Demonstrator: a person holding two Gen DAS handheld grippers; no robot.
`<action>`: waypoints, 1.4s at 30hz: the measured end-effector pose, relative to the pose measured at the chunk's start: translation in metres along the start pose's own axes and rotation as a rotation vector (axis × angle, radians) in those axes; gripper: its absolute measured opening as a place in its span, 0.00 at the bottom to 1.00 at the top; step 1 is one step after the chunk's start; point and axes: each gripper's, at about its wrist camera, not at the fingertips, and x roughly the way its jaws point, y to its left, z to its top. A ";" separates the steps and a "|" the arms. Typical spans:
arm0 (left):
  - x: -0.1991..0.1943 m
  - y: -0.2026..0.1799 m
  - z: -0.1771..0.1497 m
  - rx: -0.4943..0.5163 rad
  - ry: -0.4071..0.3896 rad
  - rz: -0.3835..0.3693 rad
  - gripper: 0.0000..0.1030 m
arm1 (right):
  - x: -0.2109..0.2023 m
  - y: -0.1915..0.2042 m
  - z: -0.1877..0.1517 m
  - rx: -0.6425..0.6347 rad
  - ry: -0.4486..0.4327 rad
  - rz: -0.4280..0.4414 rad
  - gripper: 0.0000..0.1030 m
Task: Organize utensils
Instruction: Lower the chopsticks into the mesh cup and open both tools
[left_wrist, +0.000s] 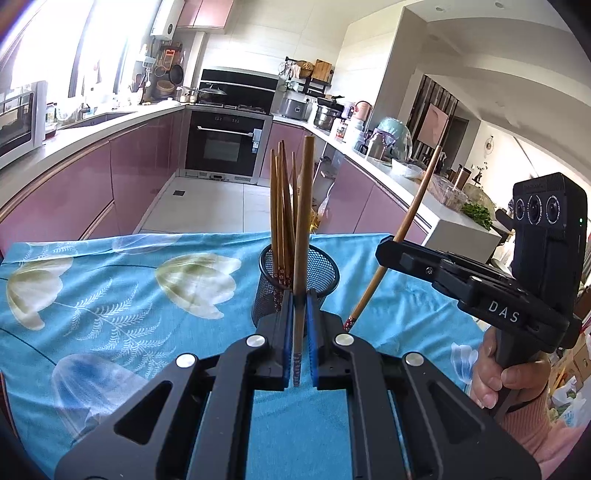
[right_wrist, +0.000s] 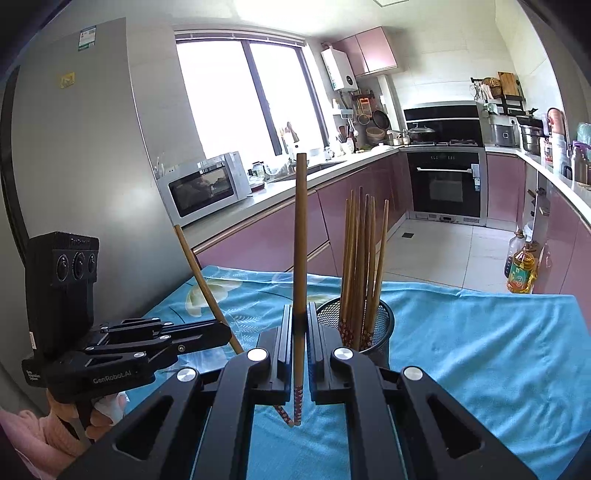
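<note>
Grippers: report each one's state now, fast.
Left gripper: shut on a chopstick.
Right gripper: shut on another chopstick.

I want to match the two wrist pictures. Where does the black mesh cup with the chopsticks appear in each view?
Left wrist view: the mesh cup stands at centre, just beyond the left gripper.
Right wrist view: the mesh cup stands right of centre, beside the right gripper.
Shared landmark: the black oven behind it.
</note>
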 end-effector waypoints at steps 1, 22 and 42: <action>-0.001 -0.001 0.001 0.002 -0.003 0.000 0.07 | 0.000 0.000 0.002 -0.002 -0.003 0.000 0.06; -0.024 -0.016 0.068 0.029 -0.150 -0.017 0.07 | -0.009 -0.006 0.059 -0.035 -0.117 -0.048 0.06; 0.064 -0.017 0.055 0.123 0.032 0.054 0.08 | 0.065 -0.029 0.037 -0.005 0.097 -0.094 0.06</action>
